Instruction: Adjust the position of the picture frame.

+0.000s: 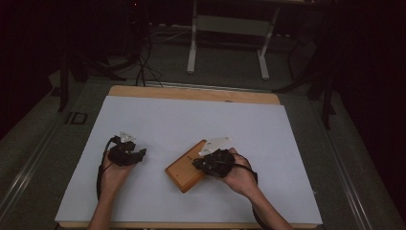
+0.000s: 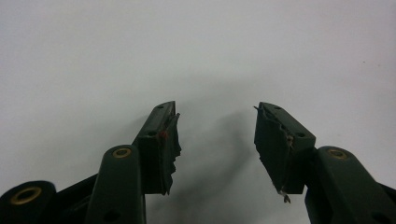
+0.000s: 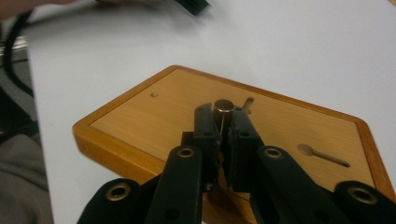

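R tool (image 3: 223, 122) pinches small brass peg (image 3: 223, 105) over flat wooden board (image 3: 154, 116), prob. to seat it; L tool (image 2: 215, 133) spread, idle on white counter (image 2: 93, 56).

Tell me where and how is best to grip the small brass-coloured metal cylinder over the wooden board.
Grip the small brass-coloured metal cylinder on its round side wall, just under the flat top, coming from above the flat wooden board. It looks upright and short, so only the curved sides offer two opposite faces. The right gripper is shut on it this way, one of the fingers on each side.
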### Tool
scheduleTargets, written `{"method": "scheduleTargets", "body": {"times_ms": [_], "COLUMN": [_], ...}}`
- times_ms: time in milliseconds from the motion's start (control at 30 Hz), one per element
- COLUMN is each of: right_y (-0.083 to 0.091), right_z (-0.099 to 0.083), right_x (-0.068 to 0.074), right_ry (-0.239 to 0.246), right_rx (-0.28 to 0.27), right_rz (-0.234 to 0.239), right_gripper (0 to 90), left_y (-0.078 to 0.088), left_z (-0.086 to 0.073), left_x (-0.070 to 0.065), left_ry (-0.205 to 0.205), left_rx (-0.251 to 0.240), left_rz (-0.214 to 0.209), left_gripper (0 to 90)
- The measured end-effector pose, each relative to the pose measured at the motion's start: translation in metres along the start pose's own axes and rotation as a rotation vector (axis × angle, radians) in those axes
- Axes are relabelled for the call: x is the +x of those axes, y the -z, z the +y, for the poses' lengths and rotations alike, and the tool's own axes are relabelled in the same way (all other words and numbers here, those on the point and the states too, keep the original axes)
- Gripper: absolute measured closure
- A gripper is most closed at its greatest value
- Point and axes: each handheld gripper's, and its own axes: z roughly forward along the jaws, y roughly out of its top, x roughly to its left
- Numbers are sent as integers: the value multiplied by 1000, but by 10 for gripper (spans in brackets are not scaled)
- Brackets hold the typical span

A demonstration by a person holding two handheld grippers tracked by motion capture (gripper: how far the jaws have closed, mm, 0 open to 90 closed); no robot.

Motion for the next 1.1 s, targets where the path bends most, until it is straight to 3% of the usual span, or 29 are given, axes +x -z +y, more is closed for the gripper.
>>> {"method": "scheduleTargets", "body": {"times_ms": [200, 467, 700, 767, 1100], "right_y": [-18, -39, -39, -38, -38], "right_z": [14, 18, 8, 3, -4], "right_x": [19, 22, 4, -8, -38], "right_ry": [69, 108, 80, 61, 47], "right_rx": [-41, -32, -11, 1, 84], "right_rz": [70, 111, 112, 99, 21], "right_gripper": [847, 847, 846, 846, 845], "left_y": [2, 1, 0, -1, -3], "left_z": [1, 0, 1, 1, 1], "left_x": [-2, -1, -1, -1, -4], "left_ry": [-8, -8, -5, -6, -20], "left_rx": [-15, -10, -5, -2, 4], "left_rz": [2, 2, 7, 8, 4], "left_gripper": [491, 490, 484, 484, 484]}}
